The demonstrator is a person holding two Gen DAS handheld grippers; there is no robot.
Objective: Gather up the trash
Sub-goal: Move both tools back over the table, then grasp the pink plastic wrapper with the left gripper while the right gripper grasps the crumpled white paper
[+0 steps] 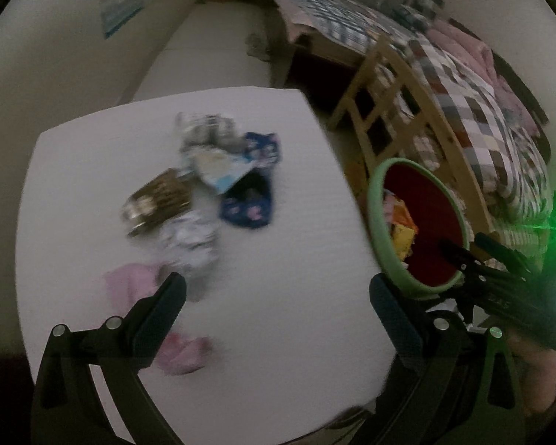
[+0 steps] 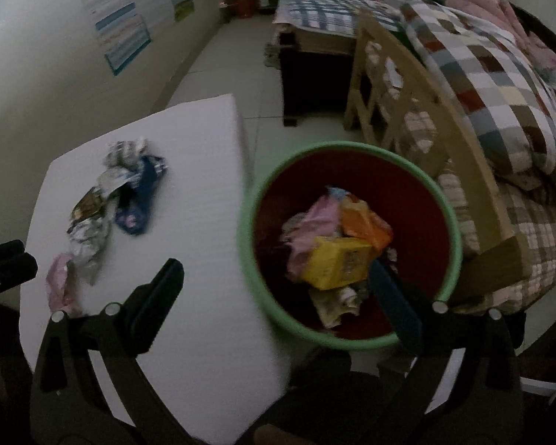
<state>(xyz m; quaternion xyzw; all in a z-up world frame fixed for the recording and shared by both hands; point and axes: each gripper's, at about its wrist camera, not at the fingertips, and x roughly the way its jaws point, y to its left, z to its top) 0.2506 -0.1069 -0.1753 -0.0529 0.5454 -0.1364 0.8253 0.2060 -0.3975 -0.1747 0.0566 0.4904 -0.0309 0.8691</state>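
Observation:
A pile of crumpled wrappers lies on the white table: a brown packet, dark blue wrappers, white crumpled paper and pink wrappers. The pile also shows in the right wrist view. A green-rimmed bin with a red inside stands right of the table and holds yellow, orange and pink trash. My left gripper is open and empty above the table's near part. My right gripper is open and empty, its right finger over the bin.
A wooden chair and a bed with a checkered quilt stand right of the bin. Posters hang on the left wall. Tiled floor runs behind the table.

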